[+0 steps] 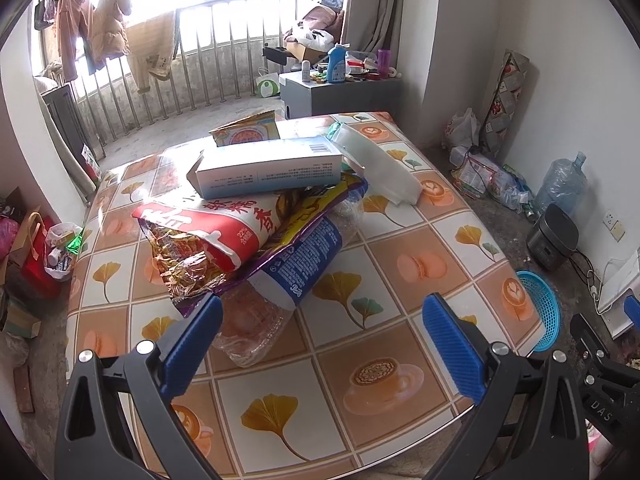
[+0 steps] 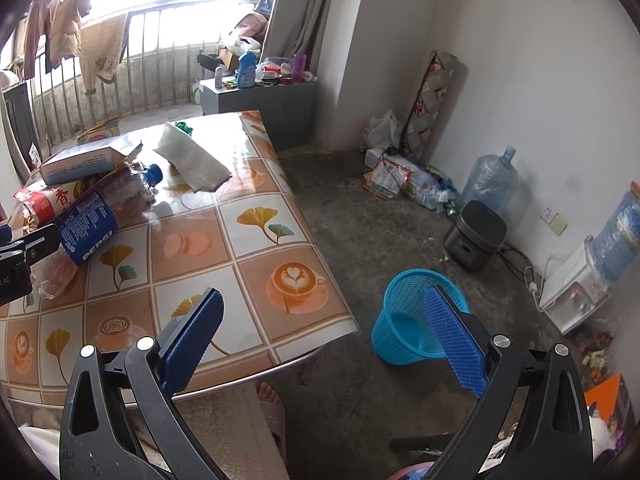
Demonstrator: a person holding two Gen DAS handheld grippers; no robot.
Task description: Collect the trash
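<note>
A pile of trash lies on the patterned table (image 1: 400, 420): a crushed Pepsi bottle (image 1: 276, 280), a red and white snack bag (image 1: 216, 232), a white and blue carton (image 1: 268, 170) on top, and a white plastic bag (image 1: 376, 162) beside them. My left gripper (image 1: 322, 312) is open and empty, just in front of the bottle's base. My right gripper (image 2: 324, 316) is open and empty, above the table's front right edge (image 2: 320, 344). A blue mesh waste basket (image 2: 412, 320) stands on the floor right of the table. The pile also shows in the right wrist view (image 2: 88, 220).
A grey cabinet (image 1: 340, 92) with bottles stands behind the table. A rice cooker (image 2: 476, 236), water jugs (image 2: 492, 180), a dispenser (image 2: 576, 292) and litter line the right wall. Bags (image 1: 36, 248) sit on the floor at left. A person's foot (image 2: 268, 396) is under the table edge.
</note>
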